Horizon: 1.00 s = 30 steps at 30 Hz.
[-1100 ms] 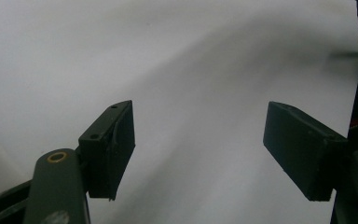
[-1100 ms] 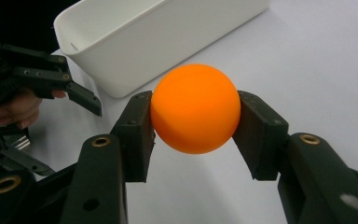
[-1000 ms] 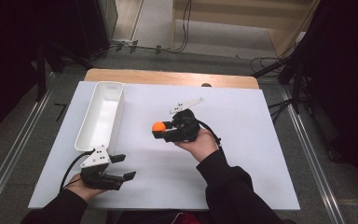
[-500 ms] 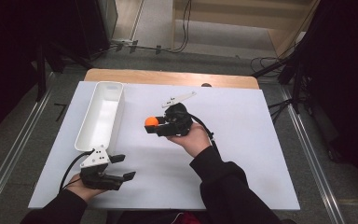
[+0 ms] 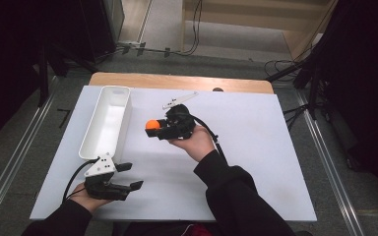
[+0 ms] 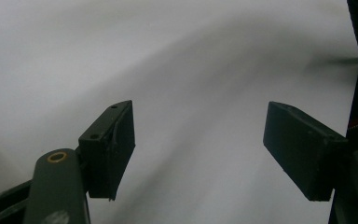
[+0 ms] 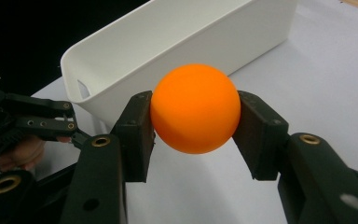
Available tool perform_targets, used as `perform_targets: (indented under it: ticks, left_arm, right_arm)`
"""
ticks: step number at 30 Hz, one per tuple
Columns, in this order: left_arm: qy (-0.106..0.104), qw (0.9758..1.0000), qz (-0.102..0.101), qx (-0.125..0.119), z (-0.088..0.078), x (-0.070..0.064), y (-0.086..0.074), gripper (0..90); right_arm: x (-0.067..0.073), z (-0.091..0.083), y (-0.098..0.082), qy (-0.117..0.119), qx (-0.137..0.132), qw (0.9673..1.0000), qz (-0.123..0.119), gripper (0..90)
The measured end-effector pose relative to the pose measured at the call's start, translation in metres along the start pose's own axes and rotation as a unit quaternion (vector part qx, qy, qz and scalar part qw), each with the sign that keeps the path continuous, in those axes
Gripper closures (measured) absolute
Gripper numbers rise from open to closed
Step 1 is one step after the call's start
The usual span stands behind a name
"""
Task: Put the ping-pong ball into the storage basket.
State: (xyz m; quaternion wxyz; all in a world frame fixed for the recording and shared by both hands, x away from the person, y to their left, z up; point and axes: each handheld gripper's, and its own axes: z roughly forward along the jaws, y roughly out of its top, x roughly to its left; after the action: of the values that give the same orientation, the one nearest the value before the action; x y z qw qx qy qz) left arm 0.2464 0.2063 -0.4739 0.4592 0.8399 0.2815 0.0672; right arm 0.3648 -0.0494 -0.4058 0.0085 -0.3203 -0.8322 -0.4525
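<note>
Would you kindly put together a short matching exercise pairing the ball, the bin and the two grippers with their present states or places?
Things:
1. orange ball
2. white bin
3. left gripper
4. right gripper

States or places:
A. jaws wide apart with nothing between them, over the white table
B. clamped between two black jaws
C. shut on something round, held above the table
D. lies along the table's left side, nothing inside it as far as can be seen

Pairs: 1-B, 2-D, 3-A, 4-C
</note>
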Motion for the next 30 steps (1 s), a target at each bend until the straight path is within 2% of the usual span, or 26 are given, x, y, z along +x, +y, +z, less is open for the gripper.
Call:
perform_targets:
  ticks: [13, 30]
  left_arm:
    - [0.001, 1.0000, -0.002, 0.000, -0.001, 0.000, 0.000, 25.3]
    - [0.000, 1.0000, 0.000, 0.001, -0.001, 0.001, 0.000, 25.3]
  right_arm:
    - [0.000, 0.013, 0.013, 0.001, 0.002, 1.0000, 0.001, 48.4]
    - [0.009, 0.026, 0.026, 0.000, -0.001, 0.9998, -0.018, 48.4]
